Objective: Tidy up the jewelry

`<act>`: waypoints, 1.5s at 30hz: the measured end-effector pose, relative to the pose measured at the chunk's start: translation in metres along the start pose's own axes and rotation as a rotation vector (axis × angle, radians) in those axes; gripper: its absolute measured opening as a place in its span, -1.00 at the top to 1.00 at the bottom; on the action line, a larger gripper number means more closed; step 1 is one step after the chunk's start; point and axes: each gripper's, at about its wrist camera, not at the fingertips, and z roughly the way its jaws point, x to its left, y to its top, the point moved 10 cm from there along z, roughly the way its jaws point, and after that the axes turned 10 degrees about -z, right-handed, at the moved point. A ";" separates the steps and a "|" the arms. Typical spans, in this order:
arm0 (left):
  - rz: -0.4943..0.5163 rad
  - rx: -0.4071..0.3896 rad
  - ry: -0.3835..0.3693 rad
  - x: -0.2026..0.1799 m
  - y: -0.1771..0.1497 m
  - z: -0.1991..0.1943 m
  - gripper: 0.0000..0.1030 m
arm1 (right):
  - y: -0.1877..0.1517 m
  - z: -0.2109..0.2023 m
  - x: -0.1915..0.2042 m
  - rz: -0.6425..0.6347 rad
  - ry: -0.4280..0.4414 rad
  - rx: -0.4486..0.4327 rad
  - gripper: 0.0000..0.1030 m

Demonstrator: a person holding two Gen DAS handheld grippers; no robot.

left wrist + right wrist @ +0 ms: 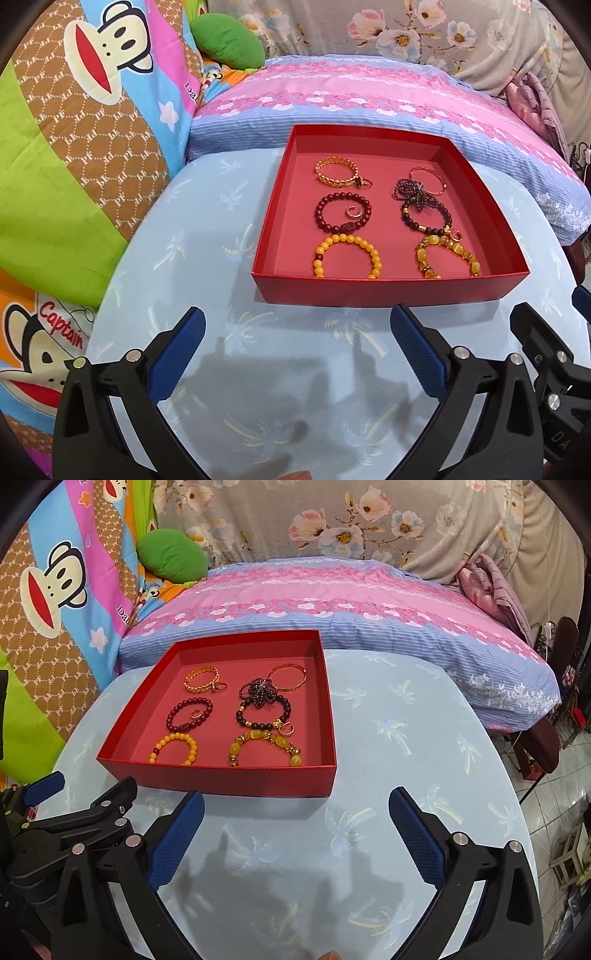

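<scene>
A shallow red box (388, 291) (236, 779) stands on the round table with bracelets laid in two columns. The left column holds a gold woven bangle (336, 170), a dark red bead bracelet (342, 216) around a small ring, and a yellow bead bracelet (347, 256). The right column holds a thin gold bangle (288, 677), a dark bead strand (260, 692) overlapping a dark bracelet, and a chunky amber bracelet (266, 749). My left gripper (297, 321) and right gripper (295, 801) hover side by side in front of the box. Both are open and hold nothing.
The table wears a light blue cloth with palm prints (184, 258). Behind it lie a pink and blue pillow (332, 602), a cartoon monkey quilt (92, 110) on the left and a green cushion (171, 555). A tiled floor with furniture (565, 812) drops off at the right.
</scene>
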 end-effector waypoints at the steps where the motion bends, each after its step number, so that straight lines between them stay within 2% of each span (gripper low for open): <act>1: -0.002 0.002 0.000 0.000 0.000 0.001 -0.86 | 0.000 0.000 0.000 0.001 0.000 0.001 -0.87; 6: 0.000 0.000 0.005 0.000 -0.001 0.002 -0.86 | -0.002 0.003 0.001 0.008 0.019 0.010 -0.87; 14: -0.003 -0.004 -0.002 0.000 0.000 0.003 -0.86 | -0.001 -0.002 0.000 0.000 -0.023 -0.013 -0.87; 45: 0.013 -0.002 0.004 -0.004 -0.002 0.004 -0.86 | -0.005 -0.002 -0.007 0.023 -0.035 0.002 -0.87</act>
